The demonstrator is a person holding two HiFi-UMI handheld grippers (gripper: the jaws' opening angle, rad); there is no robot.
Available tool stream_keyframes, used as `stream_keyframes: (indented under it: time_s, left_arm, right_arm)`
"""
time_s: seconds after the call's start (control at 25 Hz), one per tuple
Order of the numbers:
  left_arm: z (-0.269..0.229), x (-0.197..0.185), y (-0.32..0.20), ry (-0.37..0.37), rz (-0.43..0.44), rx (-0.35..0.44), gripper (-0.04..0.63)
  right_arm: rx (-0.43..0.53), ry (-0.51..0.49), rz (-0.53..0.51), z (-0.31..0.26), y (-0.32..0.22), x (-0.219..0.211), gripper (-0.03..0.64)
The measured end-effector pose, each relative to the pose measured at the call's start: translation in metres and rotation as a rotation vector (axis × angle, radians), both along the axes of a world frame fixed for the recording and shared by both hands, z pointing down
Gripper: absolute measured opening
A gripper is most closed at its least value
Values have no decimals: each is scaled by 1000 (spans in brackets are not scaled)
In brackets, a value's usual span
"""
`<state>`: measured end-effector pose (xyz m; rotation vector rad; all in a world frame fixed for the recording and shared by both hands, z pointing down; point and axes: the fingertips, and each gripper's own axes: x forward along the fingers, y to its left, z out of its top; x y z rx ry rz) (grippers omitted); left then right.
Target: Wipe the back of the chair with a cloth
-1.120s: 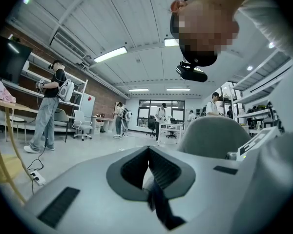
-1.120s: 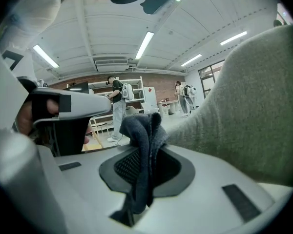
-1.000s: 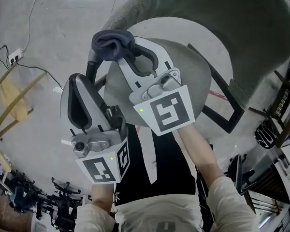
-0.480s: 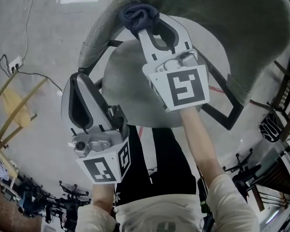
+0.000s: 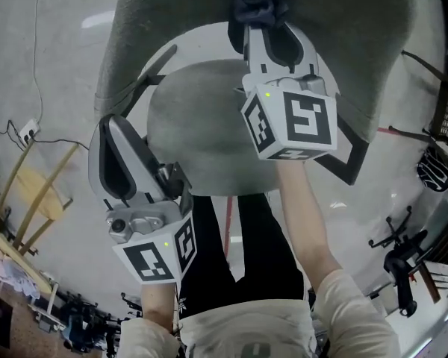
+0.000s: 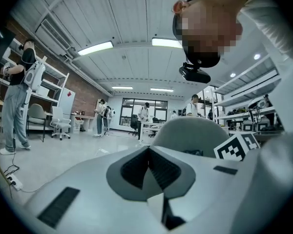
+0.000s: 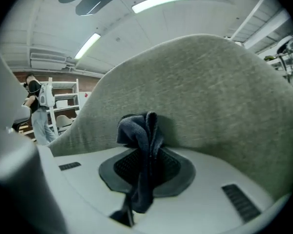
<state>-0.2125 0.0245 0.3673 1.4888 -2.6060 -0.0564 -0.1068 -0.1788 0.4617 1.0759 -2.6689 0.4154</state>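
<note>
Now pressing cloth (image 5: 255, 4) against chair back (image 5: 351, 43), having lifted it from over the seat (image 5: 201, 133) | clenching it in right tongs (image 5: 258, 25) | holding left tongs (image 5: 110, 129) clenched empty, idle | likely just starting wiping

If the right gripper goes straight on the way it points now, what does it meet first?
The chair back; the cloth held by the right gripper seems to touch it, though depth is hard to judge.

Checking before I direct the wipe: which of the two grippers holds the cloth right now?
The right gripper: its jaws are shut on the dark cloth, which is up against the chair back. The left gripper has its jaws together with nothing between them.
</note>
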Motion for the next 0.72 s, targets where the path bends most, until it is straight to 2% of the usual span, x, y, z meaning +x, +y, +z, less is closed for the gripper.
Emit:
stream_keyframes:
  time_s: [0.32,0.72]
  left_arm:
    - [6,48,-50,-3,189,-3,15]
    - [12,118,-92,3,437,-4,15]
  right_arm:
    - [34,33,269,-10,-28,93,58]
    - [39,43,565,-20,-11,198,58]
